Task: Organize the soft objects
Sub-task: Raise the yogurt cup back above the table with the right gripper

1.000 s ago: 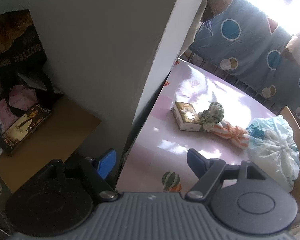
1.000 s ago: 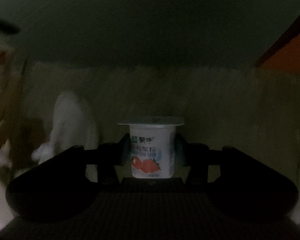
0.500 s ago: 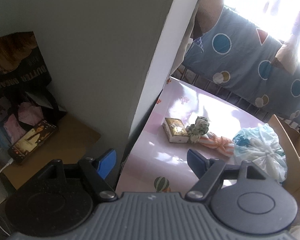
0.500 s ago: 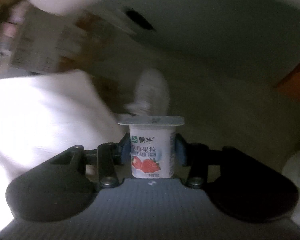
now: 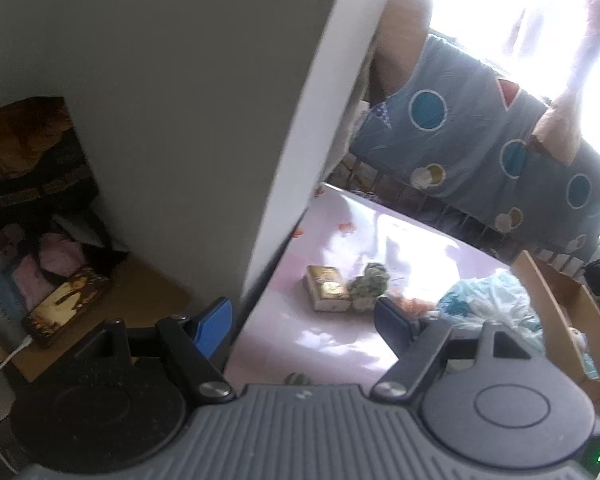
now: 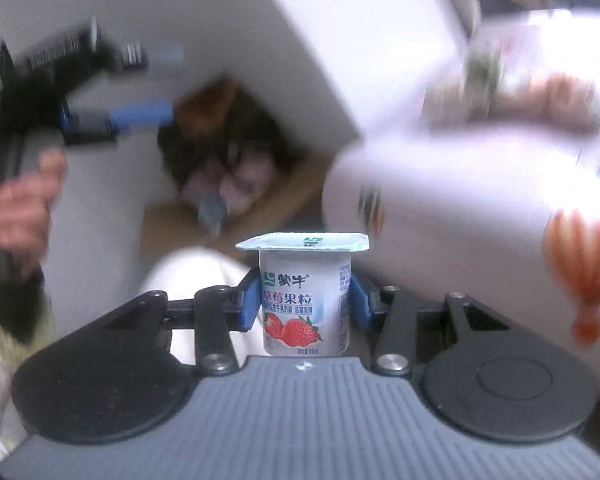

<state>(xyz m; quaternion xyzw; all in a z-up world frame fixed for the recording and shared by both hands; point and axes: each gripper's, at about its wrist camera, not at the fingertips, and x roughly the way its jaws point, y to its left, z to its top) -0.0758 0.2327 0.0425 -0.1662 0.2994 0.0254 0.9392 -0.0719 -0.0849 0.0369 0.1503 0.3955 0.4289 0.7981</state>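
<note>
Your right gripper [image 6: 304,304] is clamped on the yogurt cup [image 6: 305,300], low centre of the blurred right view. Squeeze harder and its thin wall may buckle. Your left gripper [image 5: 304,320] is spread wide, holding nothing, above the table [image 5: 340,344].

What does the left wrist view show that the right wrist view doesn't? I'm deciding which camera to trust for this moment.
Only the left wrist view shows the open, empty left gripper from behind, a small box, a plastic bag and a phone. Only the right wrist view shows the right gripper shut on an upright strawberry yogurt cup. Both show the pink tablecloth and the white panel, blurred in the right view.
</note>
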